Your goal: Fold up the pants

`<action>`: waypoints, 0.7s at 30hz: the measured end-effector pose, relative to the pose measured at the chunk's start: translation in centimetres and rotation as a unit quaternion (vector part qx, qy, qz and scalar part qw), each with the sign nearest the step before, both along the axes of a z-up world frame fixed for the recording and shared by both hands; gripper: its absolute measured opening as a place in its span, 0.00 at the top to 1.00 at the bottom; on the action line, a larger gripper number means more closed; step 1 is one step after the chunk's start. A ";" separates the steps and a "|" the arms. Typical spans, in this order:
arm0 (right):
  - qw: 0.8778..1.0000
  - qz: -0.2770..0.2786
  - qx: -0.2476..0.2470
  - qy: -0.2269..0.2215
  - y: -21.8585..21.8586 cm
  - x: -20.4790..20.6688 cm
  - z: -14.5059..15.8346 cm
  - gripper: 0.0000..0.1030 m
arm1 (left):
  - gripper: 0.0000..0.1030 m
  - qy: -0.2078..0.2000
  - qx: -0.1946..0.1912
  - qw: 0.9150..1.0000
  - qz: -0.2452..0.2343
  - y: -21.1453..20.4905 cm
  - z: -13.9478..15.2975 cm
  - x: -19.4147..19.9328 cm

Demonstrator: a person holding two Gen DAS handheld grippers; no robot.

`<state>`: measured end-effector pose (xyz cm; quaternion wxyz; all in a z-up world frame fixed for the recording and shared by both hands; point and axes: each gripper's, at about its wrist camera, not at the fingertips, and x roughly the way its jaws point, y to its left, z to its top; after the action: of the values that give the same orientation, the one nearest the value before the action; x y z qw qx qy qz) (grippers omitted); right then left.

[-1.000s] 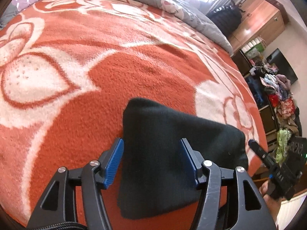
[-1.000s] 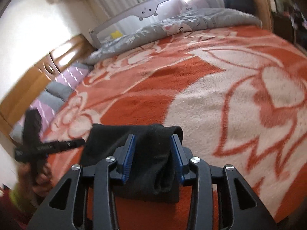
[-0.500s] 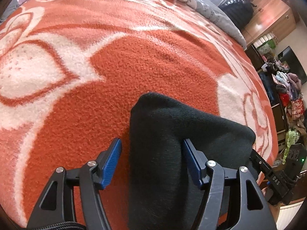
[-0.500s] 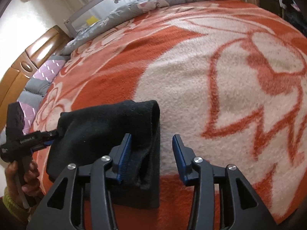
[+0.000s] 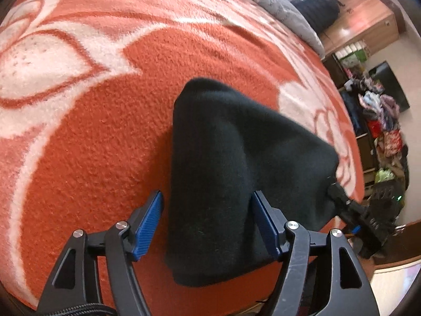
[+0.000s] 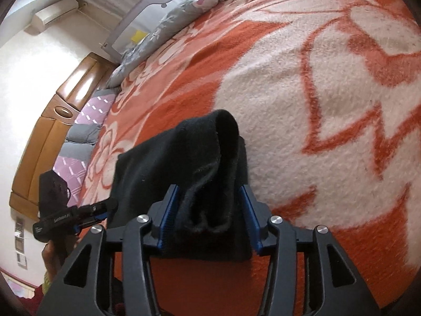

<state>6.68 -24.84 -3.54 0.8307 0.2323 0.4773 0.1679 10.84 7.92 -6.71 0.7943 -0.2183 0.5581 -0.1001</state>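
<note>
The black pants (image 5: 231, 173) are folded into a small thick bundle on the orange and white blanket (image 5: 92, 121). My left gripper (image 5: 208, 216) straddles the bundle's near left end with its blue pads wide apart, open. My right gripper (image 6: 209, 210) has its blue pads against both sides of the bundle's right end (image 6: 210, 173), which bunches up between them. The right gripper also shows in the left wrist view (image 5: 350, 208) at the bundle's far corner. The left gripper shows in the right wrist view (image 6: 79, 213) at the left.
A grey floral quilt (image 6: 184, 8) and pillows lie along the bed's head. A wooden headboard (image 6: 52, 121) stands at the left. A wardrobe (image 5: 368, 26) and shelves of cluttered clothes (image 5: 379, 121) stand beyond the bed's right edge.
My right gripper has moved left onto the bundle's end and closed on it, lifting the fabric. My left gripper stays open over the other end.
</note>
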 end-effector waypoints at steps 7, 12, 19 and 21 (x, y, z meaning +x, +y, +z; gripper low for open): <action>0.999 -0.007 0.031 0.019 -0.9 0.2 -1.7 0.41 | 0.32 0.011 -0.021 1.000 0.007 0.1 -1.9 0.4; 0.999 0.007 0.046 0.028 -0.3 0.1 -2.3 0.41 | 0.44 0.002 -0.027 1.000 -0.001 -0.4 -1.7 0.2; 0.999 0.033 0.009 -0.014 1.3 -0.1 -0.1 0.56 | 0.63 -0.029 -0.043 0.999 -0.003 0.0 -0.2 -0.3; 0.999 0.038 0.009 -0.024 1.3 0.0 0.6 0.58 | 0.65 -0.039 -0.046 0.998 -0.001 0.3 0.7 -0.4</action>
<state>6.70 -23.54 -2.96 0.8328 0.2175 0.4641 0.2092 10.45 8.17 -5.98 0.8043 -0.2502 0.5219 -0.1345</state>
